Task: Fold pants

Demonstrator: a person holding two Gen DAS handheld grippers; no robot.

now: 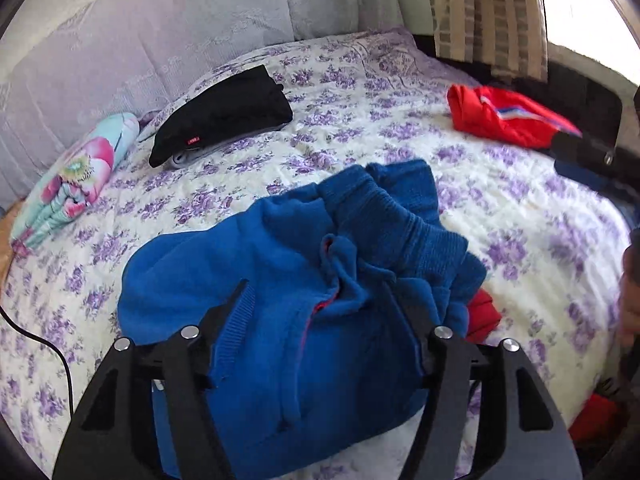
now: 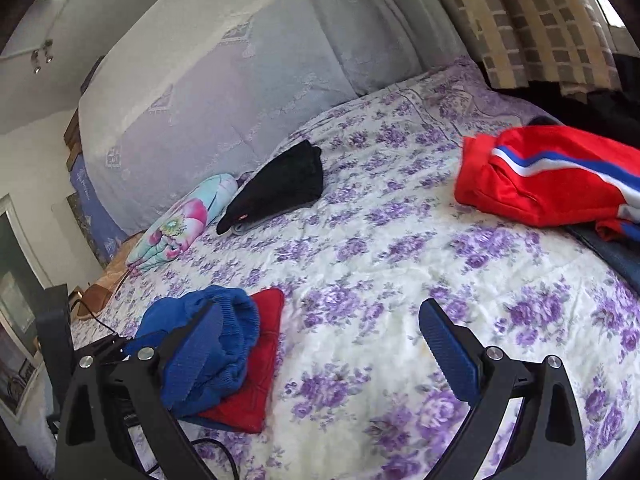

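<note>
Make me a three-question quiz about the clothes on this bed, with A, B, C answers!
1. Where is the black garment? A beside the flowery bundle B on the red pants C on the floor
2. What colour are the pants between the left gripper fingers? A green B blue C yellow
3. How is the right gripper? A shut on cloth B open, holding nothing C out of view

Answers: 1 A, they lie side by side near the headboard. 2 B, blue fabric fills the gap. 3 B, its fingers stand wide apart over bare bedspread.
</note>
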